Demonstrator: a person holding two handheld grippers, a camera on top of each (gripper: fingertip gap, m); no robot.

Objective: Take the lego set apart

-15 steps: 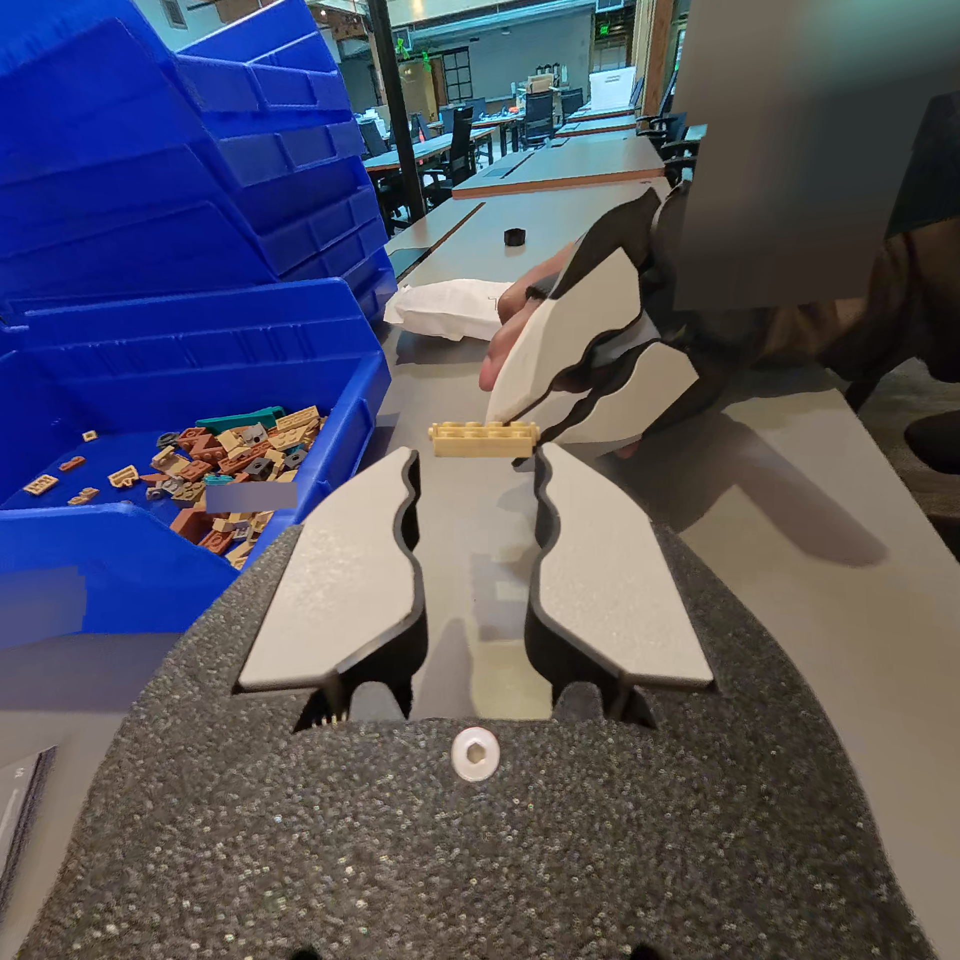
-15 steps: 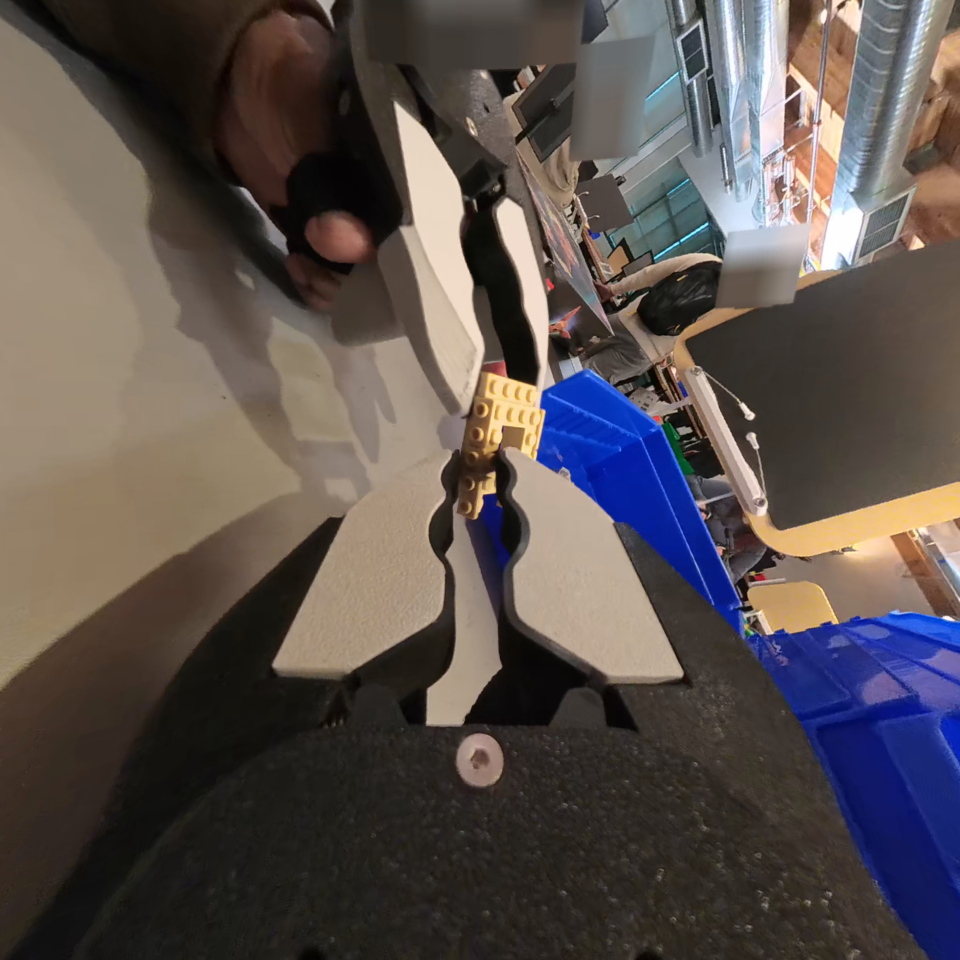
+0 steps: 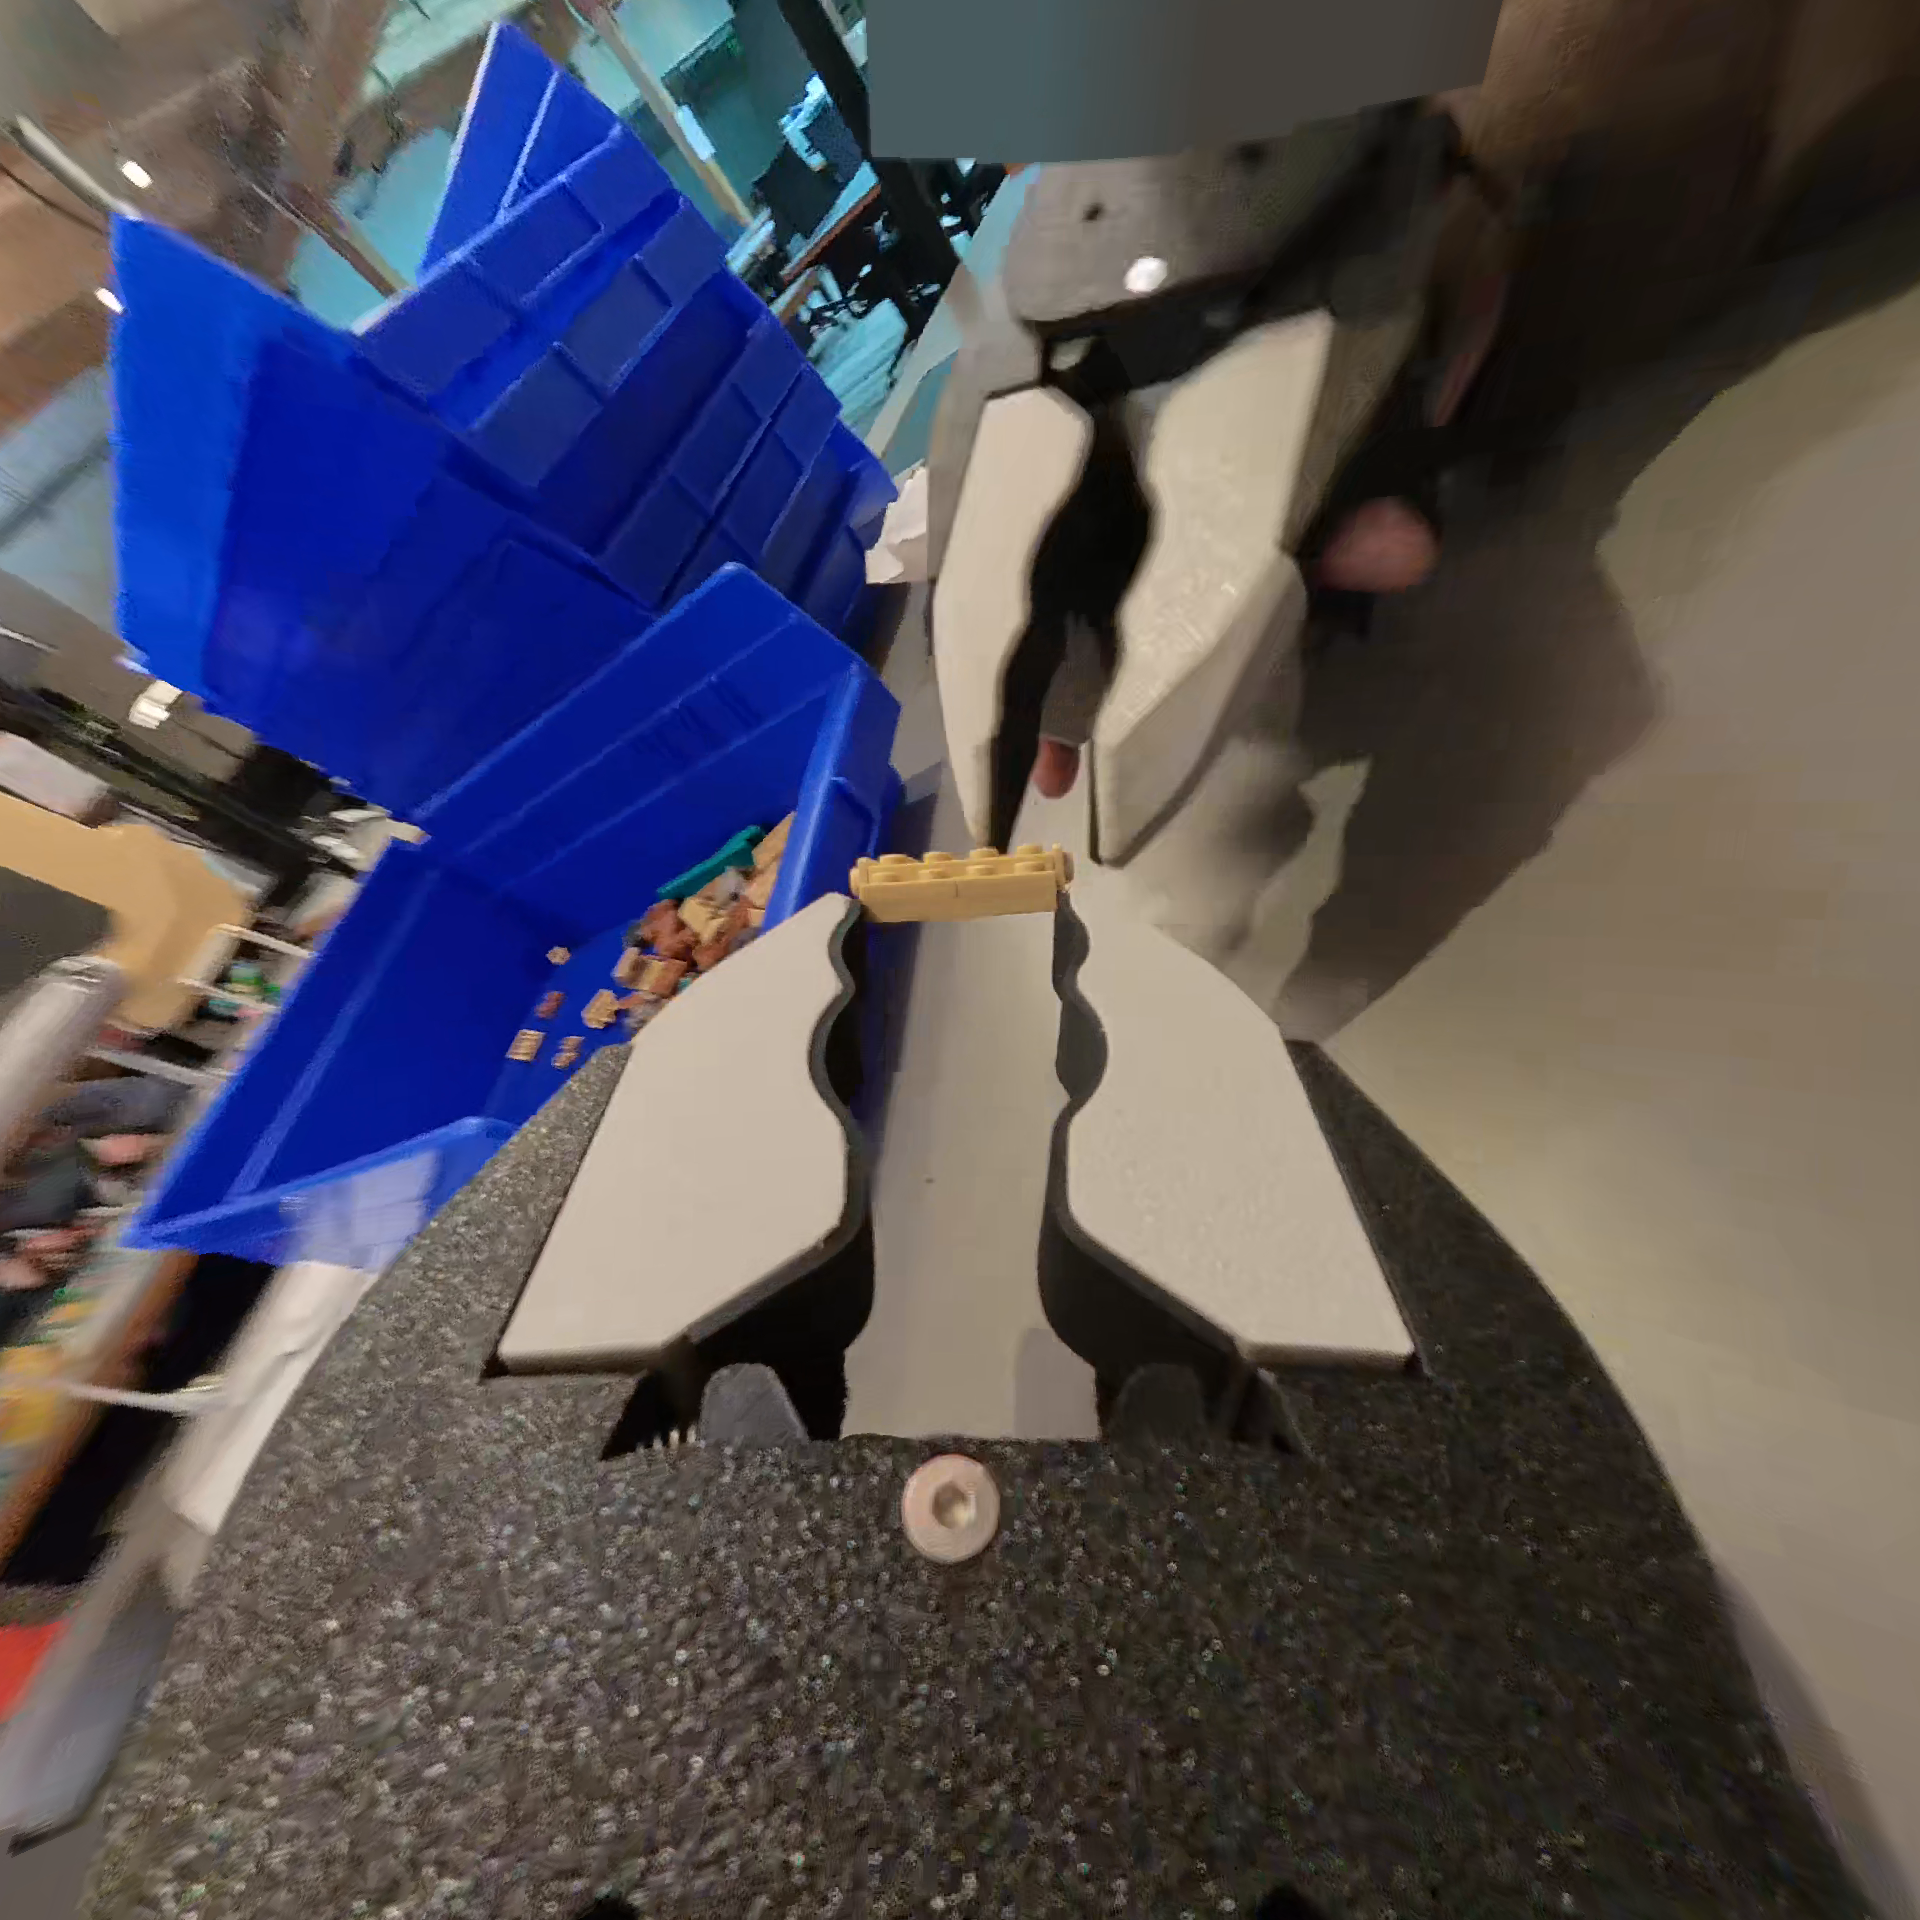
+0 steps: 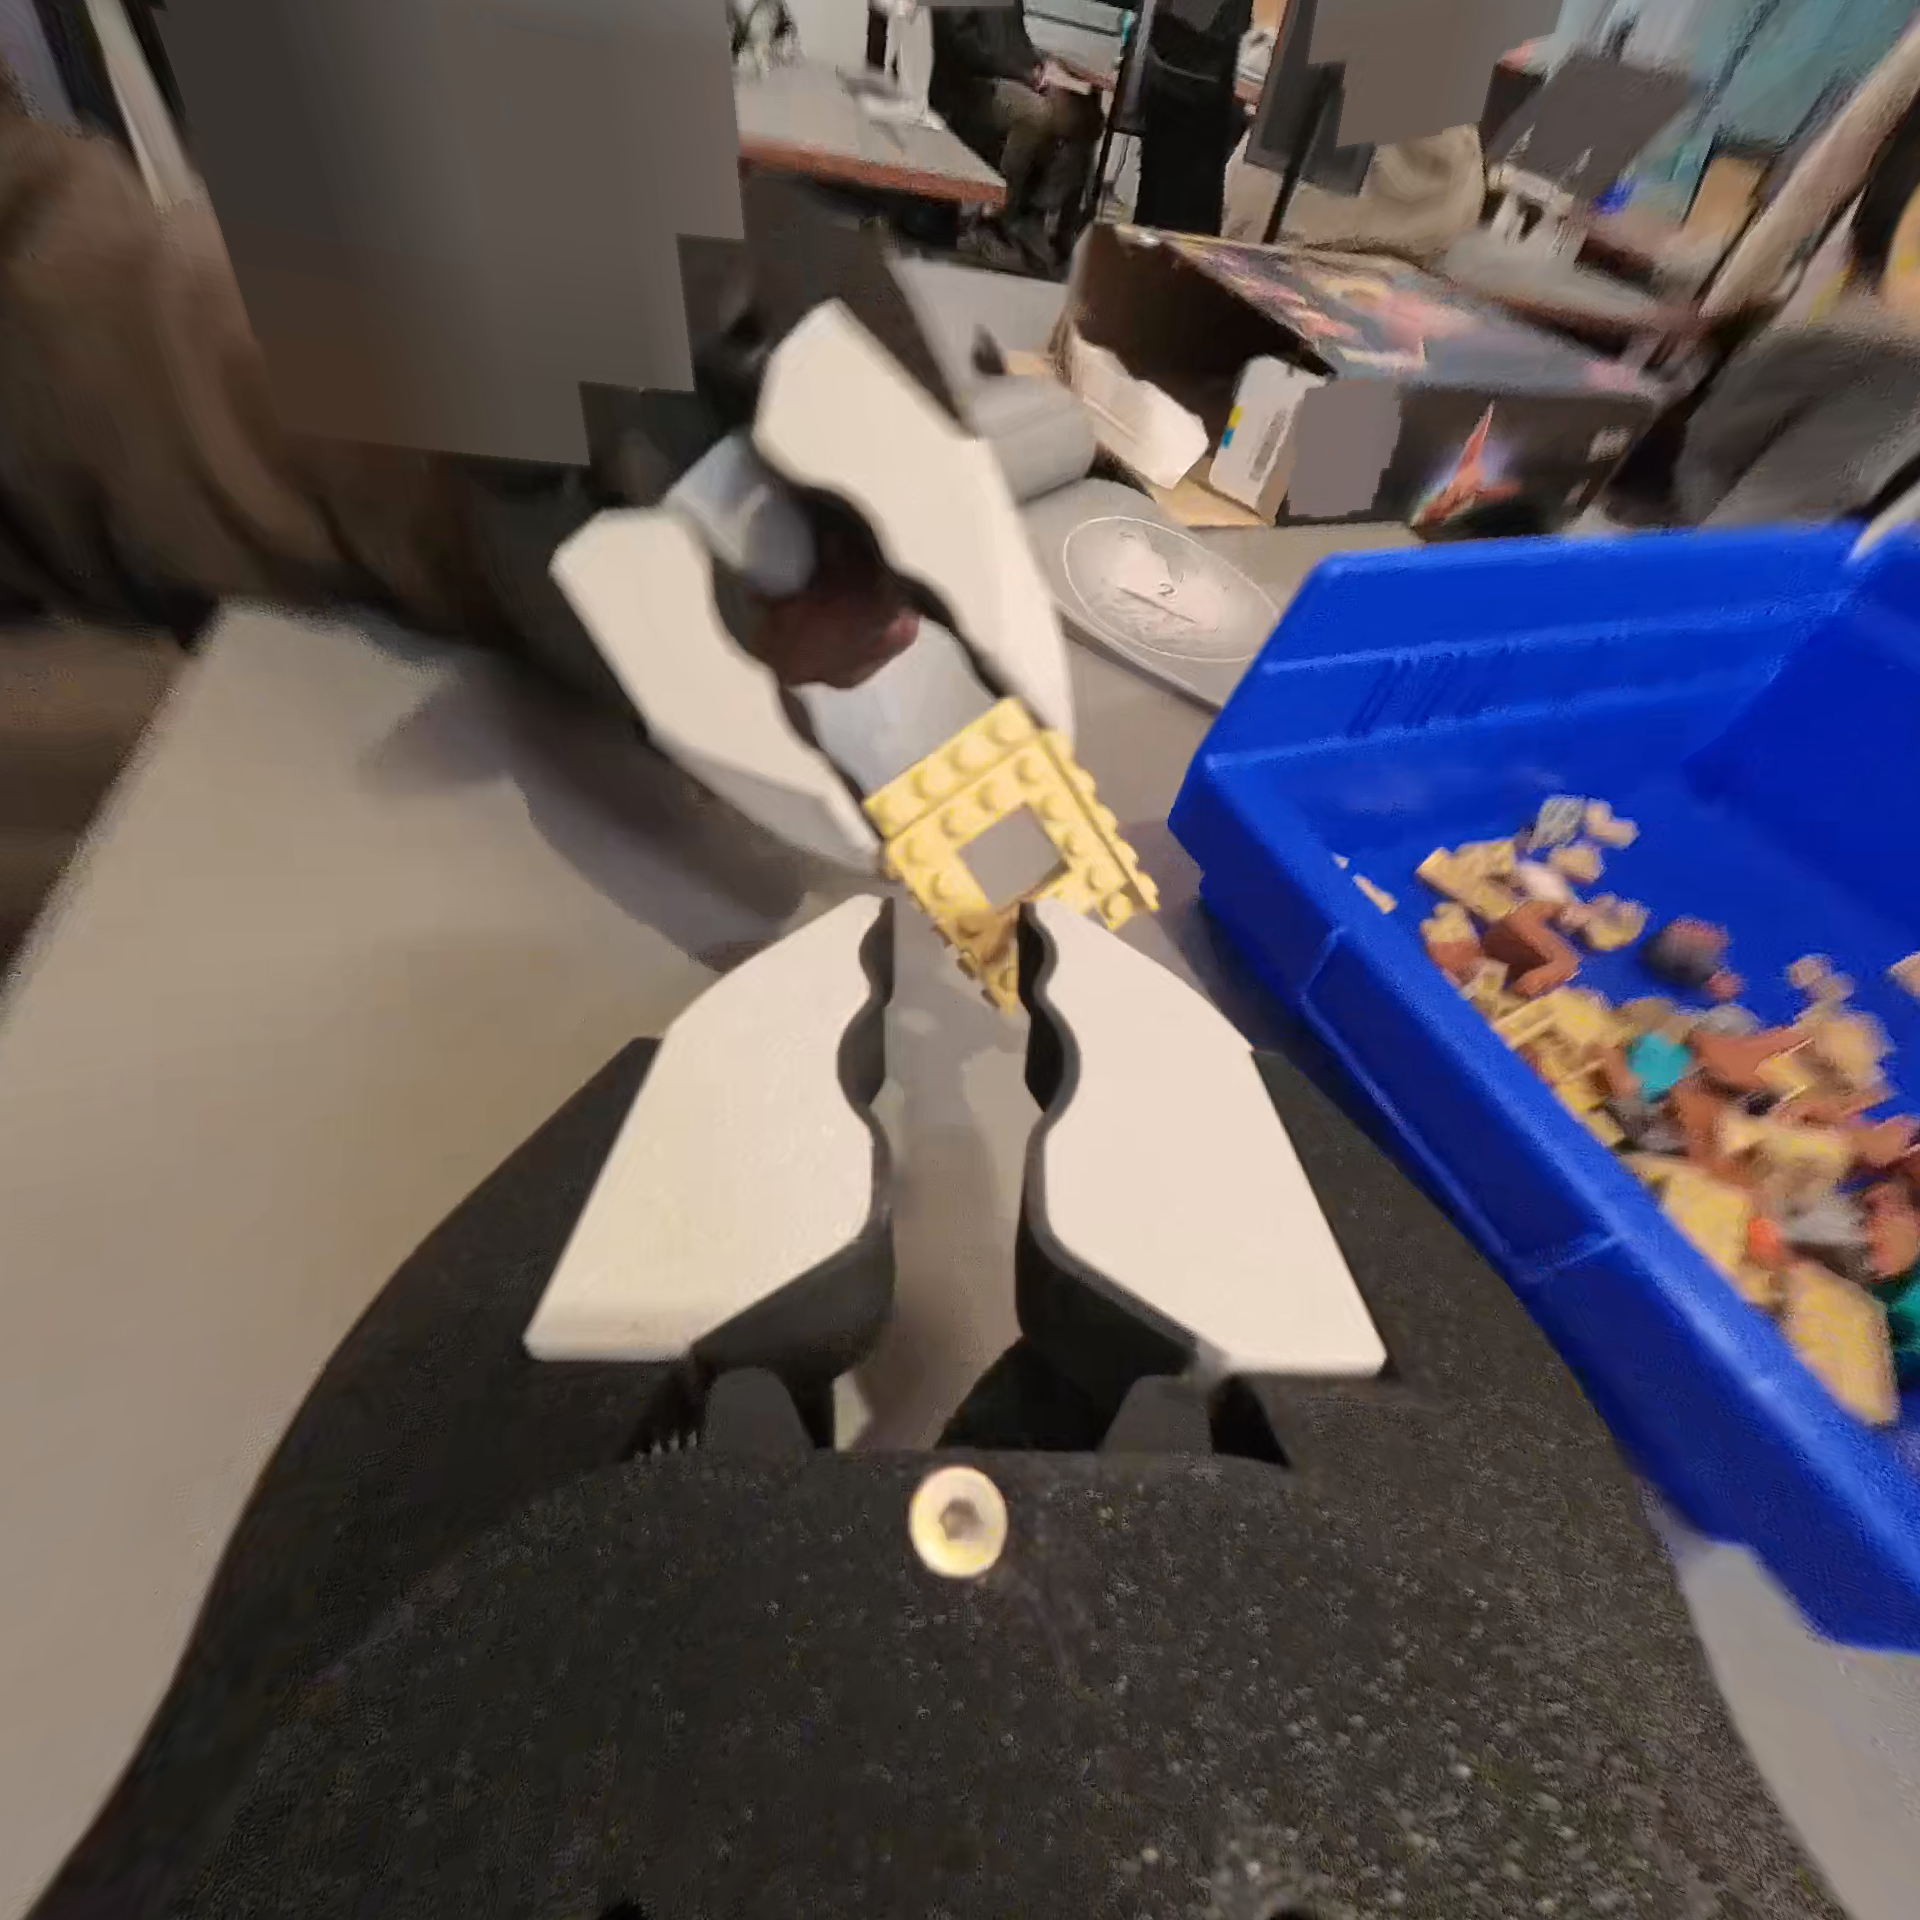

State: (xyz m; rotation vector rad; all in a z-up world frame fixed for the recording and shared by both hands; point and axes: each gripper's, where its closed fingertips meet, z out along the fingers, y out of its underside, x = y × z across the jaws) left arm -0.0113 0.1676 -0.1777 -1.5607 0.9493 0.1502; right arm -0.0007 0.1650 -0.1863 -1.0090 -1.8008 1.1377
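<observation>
1. At nine o'clock in the left wrist view a stack of blue bins (image 3: 499,499) leans over the grey table (image 3: 1714,935). The nearest blue bin (image 3: 343,1049) holds a heap of small tan and brown bricks (image 3: 686,935).
2. At the centre of that view the left gripper (image 3: 958,906) is clenched on a tan brick assembly (image 3: 961,883). The piece lies crosswise between the fingertips, one end against each.
3. At twelve o'clock from the assembly hangs the right gripper (image 3: 1039,831), held in a person's hand (image 3: 1371,540). Its fingers point down at the piece with a gap between them, and no pad visibly presses on it.
4. In the right wrist view the right gripper (image 4: 956,925) has its fingers parted. The assembly's lower corner hangs between them, close against the right finger and clear of the left one.
5. At three o'clock in that view sits the bin of loose bricks.
</observation>
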